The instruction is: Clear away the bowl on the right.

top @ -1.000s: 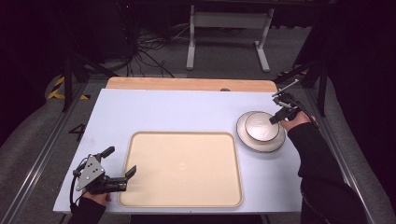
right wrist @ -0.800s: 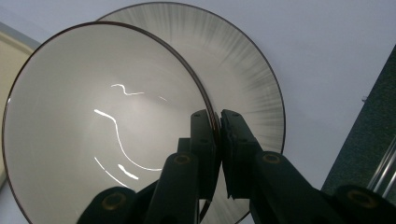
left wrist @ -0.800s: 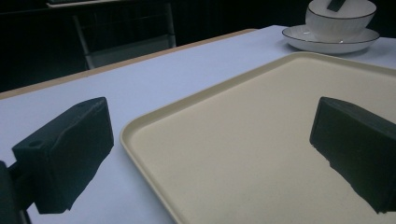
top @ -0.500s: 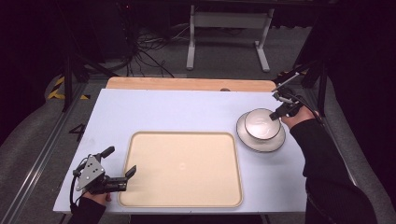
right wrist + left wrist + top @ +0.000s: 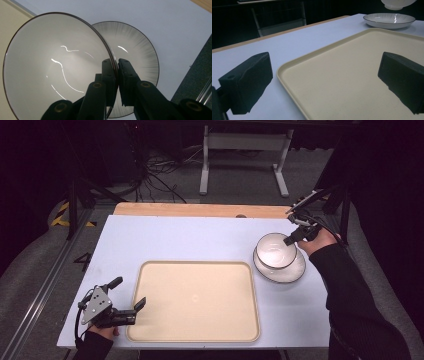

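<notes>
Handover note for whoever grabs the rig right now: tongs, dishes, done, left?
Right tongs: shut on the rim of the white bowl, holding it lifted clear of the plate; the left gripper view shows a gap between bowl and plate.
Left tongs: open, holding nothing, at the near-left corner of the beige tray.
Plate sits on the table just right of the tray. Nothing lies on the tray.
Done: bowl gripped and raised off the plate.
Left, likely: set the bowl down, probably on the tray, then perhaps the plate.
</notes>
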`<state>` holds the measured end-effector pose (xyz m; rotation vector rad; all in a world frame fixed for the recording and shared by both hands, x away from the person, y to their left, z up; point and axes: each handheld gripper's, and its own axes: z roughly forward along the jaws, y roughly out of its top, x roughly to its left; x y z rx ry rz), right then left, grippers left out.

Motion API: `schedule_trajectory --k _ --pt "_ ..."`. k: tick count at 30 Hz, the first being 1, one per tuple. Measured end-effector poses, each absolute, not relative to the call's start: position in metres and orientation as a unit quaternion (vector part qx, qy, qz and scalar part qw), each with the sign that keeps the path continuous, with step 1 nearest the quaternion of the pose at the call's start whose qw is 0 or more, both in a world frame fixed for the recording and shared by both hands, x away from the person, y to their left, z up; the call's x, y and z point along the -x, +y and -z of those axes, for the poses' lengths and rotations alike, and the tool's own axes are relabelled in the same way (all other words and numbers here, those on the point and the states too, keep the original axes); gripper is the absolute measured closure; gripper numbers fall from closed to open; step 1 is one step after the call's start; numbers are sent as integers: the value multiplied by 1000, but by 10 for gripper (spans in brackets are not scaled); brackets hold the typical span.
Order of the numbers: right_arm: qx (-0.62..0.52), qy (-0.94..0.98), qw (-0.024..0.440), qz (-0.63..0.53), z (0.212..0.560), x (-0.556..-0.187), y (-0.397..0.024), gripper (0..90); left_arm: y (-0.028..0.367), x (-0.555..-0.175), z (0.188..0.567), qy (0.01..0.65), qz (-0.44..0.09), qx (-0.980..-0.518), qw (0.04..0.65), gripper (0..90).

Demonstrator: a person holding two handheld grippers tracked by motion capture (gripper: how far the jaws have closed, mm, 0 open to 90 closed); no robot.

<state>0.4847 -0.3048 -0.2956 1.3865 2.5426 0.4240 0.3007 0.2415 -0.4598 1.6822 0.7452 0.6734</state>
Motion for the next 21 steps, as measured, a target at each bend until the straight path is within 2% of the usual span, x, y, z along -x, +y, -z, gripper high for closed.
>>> schedule_trajectory --k 7,21 --pt "-455 872 88 -159 292 -481 -285 837 242 -301 460 315 -285 -713 558 1" --pt "-405 896 79 -166 283 -470 -236 837 242 -301 460 314 -285 -713 558 1"
